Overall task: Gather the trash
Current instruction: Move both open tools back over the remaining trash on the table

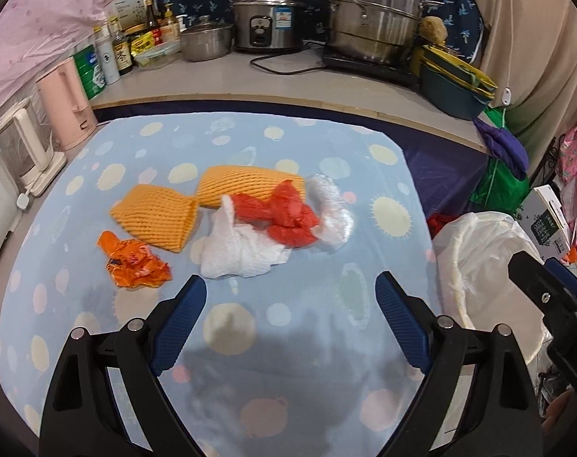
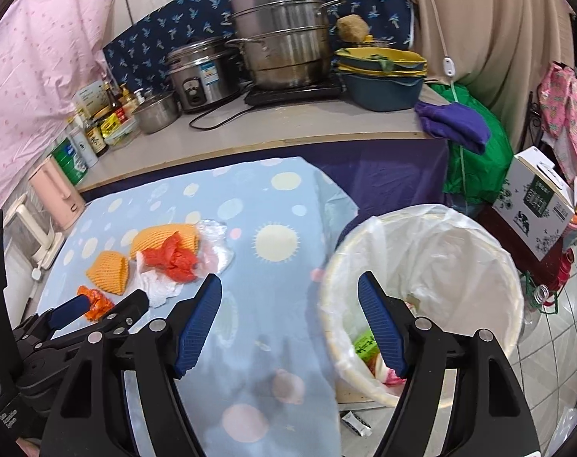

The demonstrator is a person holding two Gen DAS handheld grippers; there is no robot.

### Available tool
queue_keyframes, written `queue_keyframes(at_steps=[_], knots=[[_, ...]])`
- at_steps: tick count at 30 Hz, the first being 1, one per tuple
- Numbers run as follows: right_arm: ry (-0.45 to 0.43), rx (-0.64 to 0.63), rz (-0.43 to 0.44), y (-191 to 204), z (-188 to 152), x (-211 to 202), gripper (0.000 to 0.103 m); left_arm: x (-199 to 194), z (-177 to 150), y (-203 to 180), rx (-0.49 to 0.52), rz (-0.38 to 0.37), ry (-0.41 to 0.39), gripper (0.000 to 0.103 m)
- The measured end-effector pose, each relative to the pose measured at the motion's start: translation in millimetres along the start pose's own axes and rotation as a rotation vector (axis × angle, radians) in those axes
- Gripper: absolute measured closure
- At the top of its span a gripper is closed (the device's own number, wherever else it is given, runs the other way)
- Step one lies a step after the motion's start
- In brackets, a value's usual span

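On the light blue spotted cloth (image 1: 136, 160) lies a pile of trash: two orange foam nets (image 1: 155, 217), a red plastic bag (image 1: 284, 213), a crumpled white tissue (image 1: 238, 251), clear plastic wrap (image 1: 334, 209) and an orange foil wrapper (image 1: 136, 262). My left gripper (image 1: 290, 289) is open and empty, just in front of the tissue. My right gripper (image 2: 290, 289) is open and empty, over the table edge beside the white-lined trash bin (image 2: 478, 228). The bin (image 1: 478, 251) holds some scraps. The pile also shows in the right wrist view (image 2: 170, 259).
Behind the cloth is a counter (image 1: 288, 83) with a rice cooker (image 1: 269, 19), steel steamer pot (image 1: 376, 11), bottles, a pink kettle (image 1: 65, 103) and stacked basins (image 1: 456, 83). A cardboard box (image 2: 536, 205) and green bag (image 2: 475, 163) stand right of the bin.
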State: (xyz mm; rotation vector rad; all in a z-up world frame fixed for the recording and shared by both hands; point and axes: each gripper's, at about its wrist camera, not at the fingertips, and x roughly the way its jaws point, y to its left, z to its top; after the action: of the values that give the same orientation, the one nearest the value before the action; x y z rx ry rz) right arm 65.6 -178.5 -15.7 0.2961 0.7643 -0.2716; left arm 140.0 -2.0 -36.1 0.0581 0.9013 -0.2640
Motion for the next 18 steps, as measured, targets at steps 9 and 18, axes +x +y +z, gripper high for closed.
queue_keyframes(at_steps=[9, 18], knots=[[0.050, -0.050, 0.054, 45.0, -4.0, 37.9, 0.032, 12.4, -6.8, 69.9, -0.115, 0.068, 0.034, 0.017], [0.075, -0.063, 0.071, 71.0, 6.1, 86.6, 0.032, 26.1, -8.5, 109.1, -0.191, 0.092, 0.060, 0.014]])
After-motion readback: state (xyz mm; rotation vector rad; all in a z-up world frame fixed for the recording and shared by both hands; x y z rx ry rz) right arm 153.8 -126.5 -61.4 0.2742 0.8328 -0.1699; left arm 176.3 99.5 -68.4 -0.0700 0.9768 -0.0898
